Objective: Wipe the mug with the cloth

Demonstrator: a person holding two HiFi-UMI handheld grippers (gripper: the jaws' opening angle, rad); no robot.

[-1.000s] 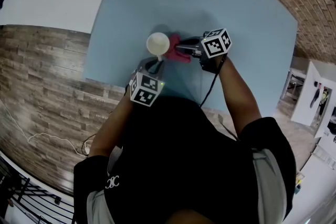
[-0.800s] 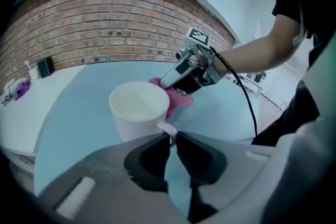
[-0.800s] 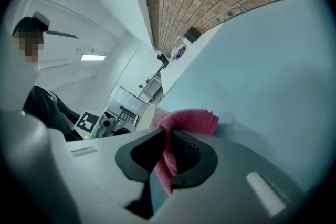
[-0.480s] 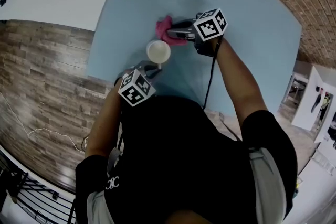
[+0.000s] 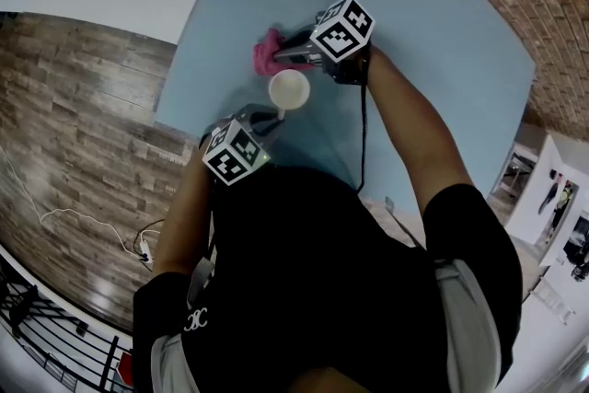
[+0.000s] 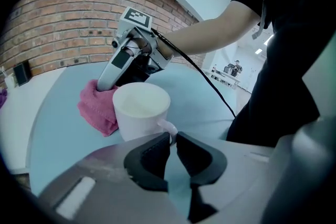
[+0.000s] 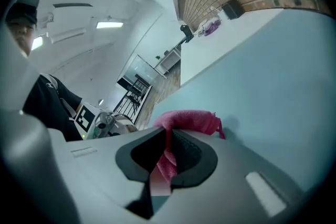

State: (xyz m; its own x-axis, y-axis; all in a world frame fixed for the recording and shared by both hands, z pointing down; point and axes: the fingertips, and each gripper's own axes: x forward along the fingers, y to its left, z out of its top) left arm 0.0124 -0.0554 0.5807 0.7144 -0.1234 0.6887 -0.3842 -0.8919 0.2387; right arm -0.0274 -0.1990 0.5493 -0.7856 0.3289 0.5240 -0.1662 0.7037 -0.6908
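Count: one mug (image 5: 289,89), one cloth (image 5: 268,53), two grippers, one table (image 5: 433,41).

Mug: white, standing upright on the light blue table near its front edge. Its long axis is vertical and its open mouth faces up. It has a single handle (image 6: 167,127), which points toward the person and into the left gripper (image 6: 172,139).

Left gripper: jaws narrow and nearly together, their tips pinched on the mug's handle. It reaches the mug from the person's side and tilts downward.

Cloth: pink and bunched into a wad, low at the table surface. It sits on the far side of the mug from the left gripper, just beside the mug's wall. In the left gripper view the mug overlaps the cloth's edge. Actual contact between the two cannot be confirmed.

Right gripper (image 7: 169,139): jaws narrow and clamped on the cloth. A fold runs down between the pads and the bulk bulges out past the tips. In the head view this gripper lies beyond the mug, with its tips pointing toward the view's left and into the cloth.
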